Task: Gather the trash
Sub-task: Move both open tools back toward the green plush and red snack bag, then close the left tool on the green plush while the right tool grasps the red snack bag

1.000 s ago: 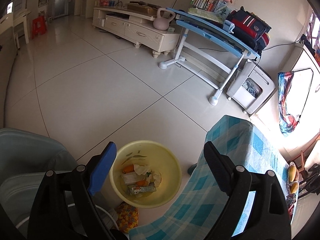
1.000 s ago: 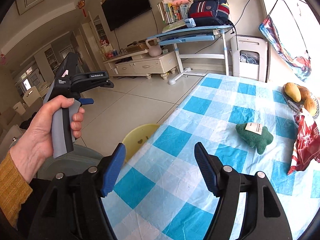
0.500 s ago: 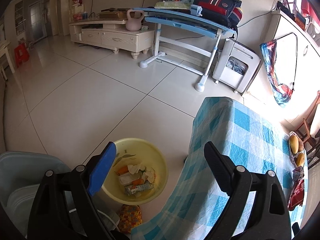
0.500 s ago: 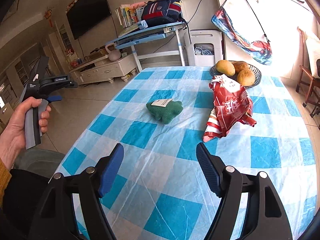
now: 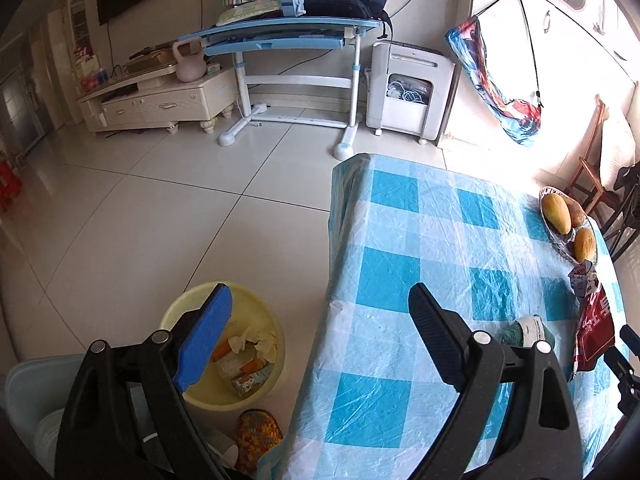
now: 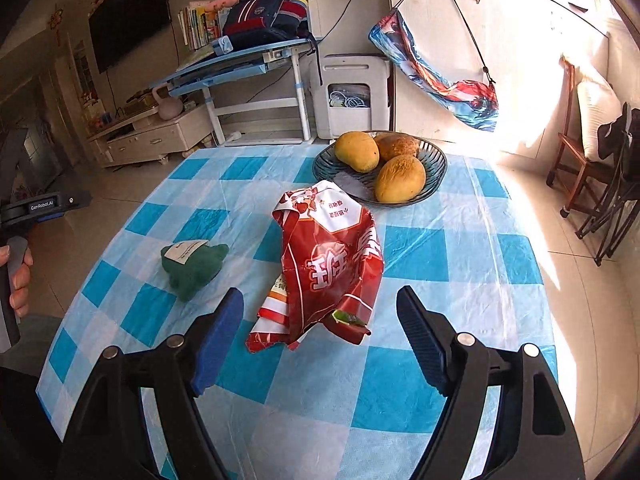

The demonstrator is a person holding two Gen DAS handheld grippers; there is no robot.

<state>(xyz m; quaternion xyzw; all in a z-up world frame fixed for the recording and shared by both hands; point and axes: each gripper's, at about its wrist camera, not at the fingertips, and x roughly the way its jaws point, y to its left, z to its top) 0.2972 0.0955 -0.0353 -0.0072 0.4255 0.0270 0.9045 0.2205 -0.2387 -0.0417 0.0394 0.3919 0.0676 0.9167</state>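
- The bin (image 5: 224,344) on the floor already holds some trash.
- A red wrapper (image 6: 328,260) is left on the table (image 6: 440,248).
- Right gripper (image 6: 320,336), jaws just widening, and left gripper (image 5: 320,332) are open and empty.

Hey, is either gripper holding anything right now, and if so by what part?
Nothing is held. The left gripper and right gripper both stand open and empty; the red wrapper lies untouched on the table.
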